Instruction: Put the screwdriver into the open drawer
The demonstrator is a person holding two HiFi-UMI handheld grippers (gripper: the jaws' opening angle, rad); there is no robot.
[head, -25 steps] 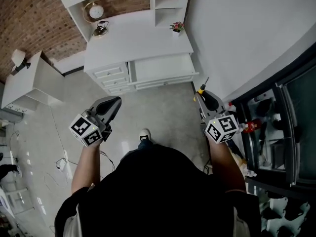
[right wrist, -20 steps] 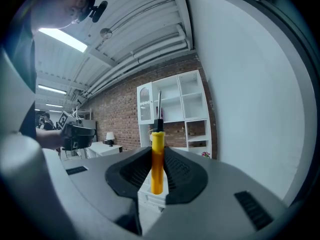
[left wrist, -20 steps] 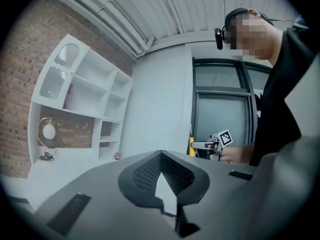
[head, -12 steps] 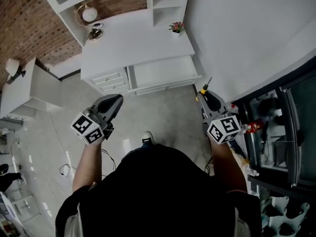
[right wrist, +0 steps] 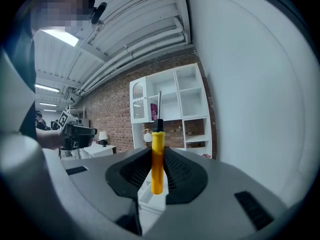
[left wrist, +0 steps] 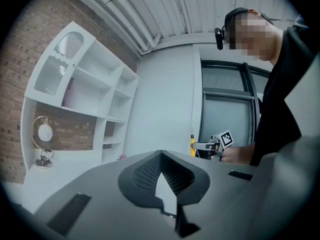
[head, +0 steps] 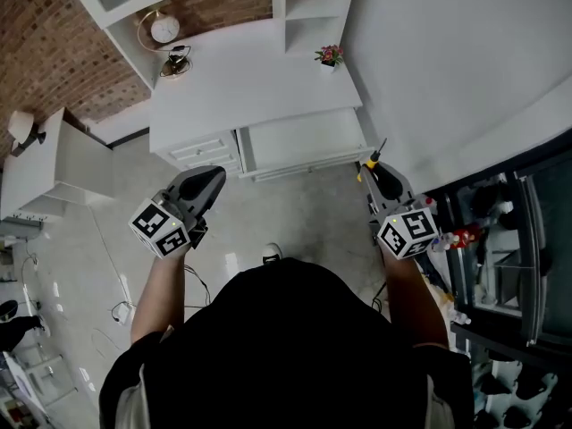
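Right gripper point(head: 375, 173) pinches the screwdriver point(right wrist: 157, 160)
Left gripper point(head: 213, 175) has its jaws pressed together, empty; the open drawer point(head: 304, 141) lies upper centre.

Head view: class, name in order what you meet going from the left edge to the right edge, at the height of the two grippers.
white side table → left gripper → person's shoe → right gripper, shut on the screwdriver → dark glass-fronted cabinet
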